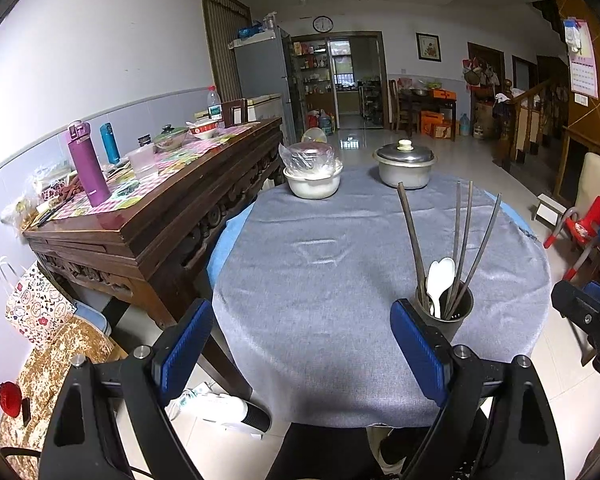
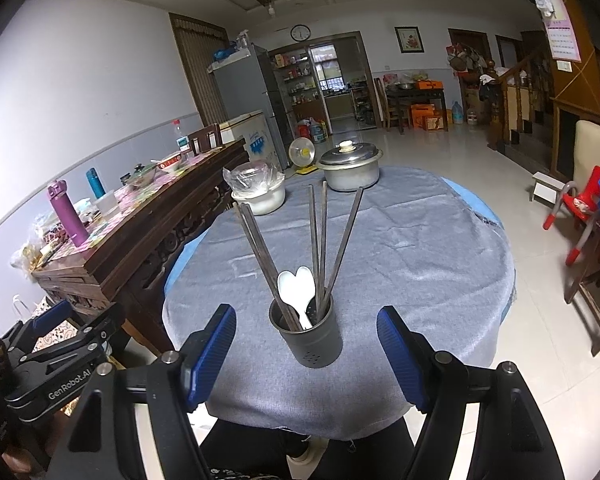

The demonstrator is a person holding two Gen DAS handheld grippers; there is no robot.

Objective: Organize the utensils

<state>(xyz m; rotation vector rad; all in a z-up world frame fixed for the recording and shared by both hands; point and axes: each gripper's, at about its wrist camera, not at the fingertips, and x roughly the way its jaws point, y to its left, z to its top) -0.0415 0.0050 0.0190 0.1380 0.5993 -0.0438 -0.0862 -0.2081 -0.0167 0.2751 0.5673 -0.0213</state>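
Holder [image 2: 307, 334] sits near edge of table [image 2: 420, 240], chopsticks [image 2: 318, 240] & spoon [image 2: 296, 292] upright inside, easy reach. Right gripper [image 2: 306, 354] wide, empty, lined up w/ holder; left gripper [image 1: 300, 344] wide, empty, off to its left.

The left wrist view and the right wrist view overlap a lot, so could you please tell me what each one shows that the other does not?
Only the left wrist view shows a patterned bag and a red purse. Only the right wrist view shows a small fan behind the table. Both share the utensil holder with chopsticks and a white spoon, the lidded pot and the covered bowl.
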